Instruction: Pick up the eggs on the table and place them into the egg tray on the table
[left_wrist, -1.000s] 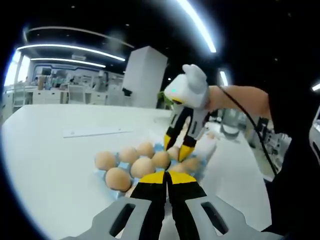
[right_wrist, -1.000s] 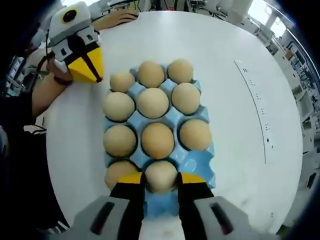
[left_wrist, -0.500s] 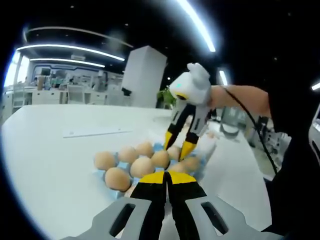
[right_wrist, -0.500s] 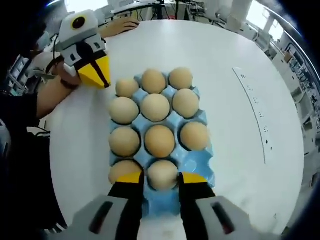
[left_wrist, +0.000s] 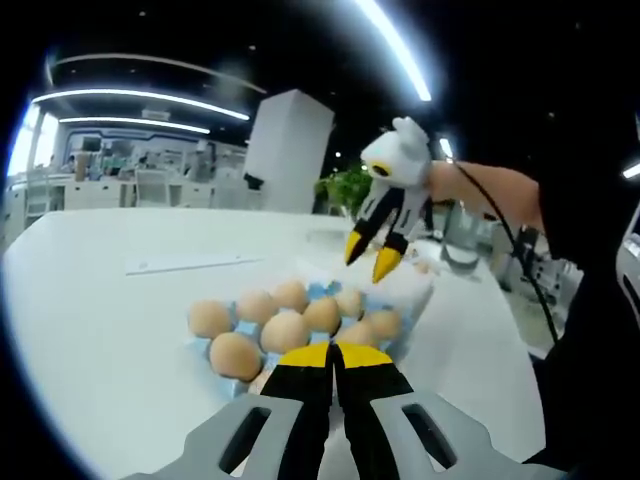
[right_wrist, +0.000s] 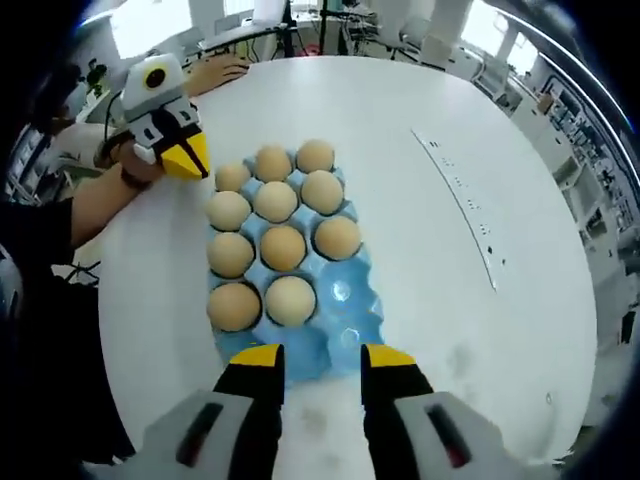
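In the right gripper view, the left gripper (right_wrist: 186, 160) sits at the far left, held low by a person's hand (right_wrist: 128, 165) just beside the top left corner of the blue egg tray (right_wrist: 352, 322). Its yellow jaws are pressed together with nothing between them. The tray lies on the white round table (right_wrist: 440, 260) and carries ten eggs (right_wrist: 283, 248): three rows of three and a fourth row with two, a tan egg (right_wrist: 234, 306) on the left and a paler one (right_wrist: 291, 299) beside it. The cup to the right of that pair is bare, as is the nearest row of cups. The right gripper (right_wrist: 322, 357) rises from the bottom of this view with its jaws spread apart and nothing held; its tips hang over the near edge of the tray, apart from the eggs, the nearest pair lying just beyond the tips. Farther right, a long pale strip (right_wrist: 462, 205) lies flat on the table, well apart from the tray.

In the left gripper view, the pale strip (left_wrist: 195, 264) lies at the left on the table (left_wrist: 90, 300). The eggs (left_wrist: 286, 331) sit in the tray (left_wrist: 322, 292) just beyond the left gripper's (left_wrist: 333, 352) closed yellow tips. To the right and above the tray, the right gripper (left_wrist: 368, 252) hangs in the air with its jaws parted and empty, clear of the eggs.
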